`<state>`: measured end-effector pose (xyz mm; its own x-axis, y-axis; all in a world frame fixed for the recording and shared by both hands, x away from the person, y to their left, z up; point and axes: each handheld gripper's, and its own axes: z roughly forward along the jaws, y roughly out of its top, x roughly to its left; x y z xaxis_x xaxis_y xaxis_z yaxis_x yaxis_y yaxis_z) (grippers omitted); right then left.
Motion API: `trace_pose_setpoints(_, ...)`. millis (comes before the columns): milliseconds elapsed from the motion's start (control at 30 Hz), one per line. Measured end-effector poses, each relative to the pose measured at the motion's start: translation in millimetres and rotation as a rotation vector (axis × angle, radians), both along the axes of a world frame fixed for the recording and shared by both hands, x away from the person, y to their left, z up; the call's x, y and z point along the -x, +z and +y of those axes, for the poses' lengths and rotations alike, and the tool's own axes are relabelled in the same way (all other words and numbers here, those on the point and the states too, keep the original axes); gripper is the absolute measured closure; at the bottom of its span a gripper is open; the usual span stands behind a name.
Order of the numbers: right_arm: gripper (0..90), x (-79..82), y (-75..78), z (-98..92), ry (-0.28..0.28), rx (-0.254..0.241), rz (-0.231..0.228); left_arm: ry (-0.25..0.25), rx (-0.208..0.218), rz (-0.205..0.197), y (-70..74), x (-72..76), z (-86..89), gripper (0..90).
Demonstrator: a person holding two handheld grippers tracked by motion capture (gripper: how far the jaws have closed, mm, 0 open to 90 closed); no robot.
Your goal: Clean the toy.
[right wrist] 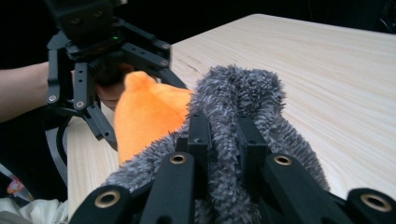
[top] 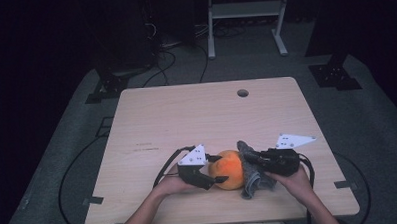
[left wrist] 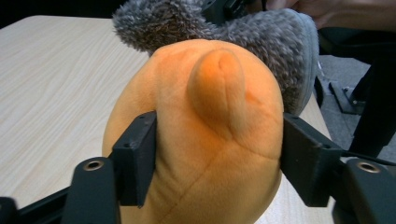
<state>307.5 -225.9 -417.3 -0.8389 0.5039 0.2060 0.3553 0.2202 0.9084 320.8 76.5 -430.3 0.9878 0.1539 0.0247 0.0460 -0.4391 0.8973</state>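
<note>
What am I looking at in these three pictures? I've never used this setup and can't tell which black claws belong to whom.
No robot arm here: a person at a wooden table holds a two-jaw gripper in each hand.

The high view looks down from above the person's side; the forearms come in at the bottom. The other two pictures come from cameras riding on each gripper, looking along its own black jaws.

The left gripper has its jaws on either side of an orange plush toy, pressing into its sides. The right gripper is shut on a fold of a grey fuzzy cloth. In the right gripper view, the black frame farther off at upper left is the left gripper, not its own.

The toy and cloth touch each other near the table's front edge.
</note>
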Motion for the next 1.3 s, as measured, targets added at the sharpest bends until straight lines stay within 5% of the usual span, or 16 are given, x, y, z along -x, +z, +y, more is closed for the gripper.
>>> trace_pose_setpoints(167, 78.7, 6.0, -4.1, -16.8, -0.033, 0.023, 0.023, -0.016, -0.005, -0.012, -0.8, 3.2, -4.7, 34.5)
trace_pose_setpoints(300, 78.8, 11.9, 2.0, -19.6, -0.026, -0.019, 0.008, -0.020, 0.004, 0.000, -1.9, 2.4, -3.9, 34.4)
trace_pose_setpoints(433, 78.7, 13.0, 6.2, -6.6, 0.009, -0.006, -0.019, -0.056, 0.034, 0.074, -1.8, -2.5, 0.7, 26.7)
trace_pose_setpoints(533, 78.8, 9.3, -1.5, -8.6, 0.006, 0.003, 0.004, -0.034, 0.016, 0.029, -1.2, 0.0, 0.8, 33.7)
trace_pose_setpoints(667, 78.8, 10.8, -4.4, -17.7, -0.035, 0.026, 0.026, -0.047, 0.007, 0.019, -1.3, 1.1, -2.2, 34.7)
trace_pose_setpoints(767, 78.7, 13.1, -2.5, -24.9, -0.045, -0.005, 0.027, -0.041, 0.012, 0.020, -2.2, 1.2, -1.7, 35.3)
trace_pose_setpoints(833, 78.6, 14.3, 5.2, -19.7, 0.017, -0.123, 0.018, -0.037, 0.015, 0.014, -3.1, 1.2, -3.8, 36.4)
trace_pose_setpoints(900, 78.6, 14.1, 6.6, -15.9, 0.025, -0.124, 0.011, -0.039, 0.008, 0.010, -2.8, 1.6, -4.3, 36.8)
trace_pose_setpoints(1000, 78.7, 12.4, 1.6, 0.5, 0.037, -0.028, -0.004, -0.038, 0.002, -0.007, -2.6, 2.3, -2.7, 39.2)
trace_pose_setpoints(1133, 78.8, 12.3, -0.7, -7.6, -0.004, 0.032, -0.009, -0.039, 0.005, -0.007, -2.2, 2.0, -1.2, 39.2)
trace_pose_setpoints(1233, 78.7, 11.8, -2.2, -18.6, -0.043, 0.039, 0.017, -0.047, 0.000, -0.013, -2.0, 1.9, -1.3, 39.4)
trace_pose_setpoints(1300, 78.6, 12.8, 1.4, -19.4, -0.021, -0.009, 0.016, -0.053, -0.005, -0.019, -1.4, 3.0, -1.6, 39.6)
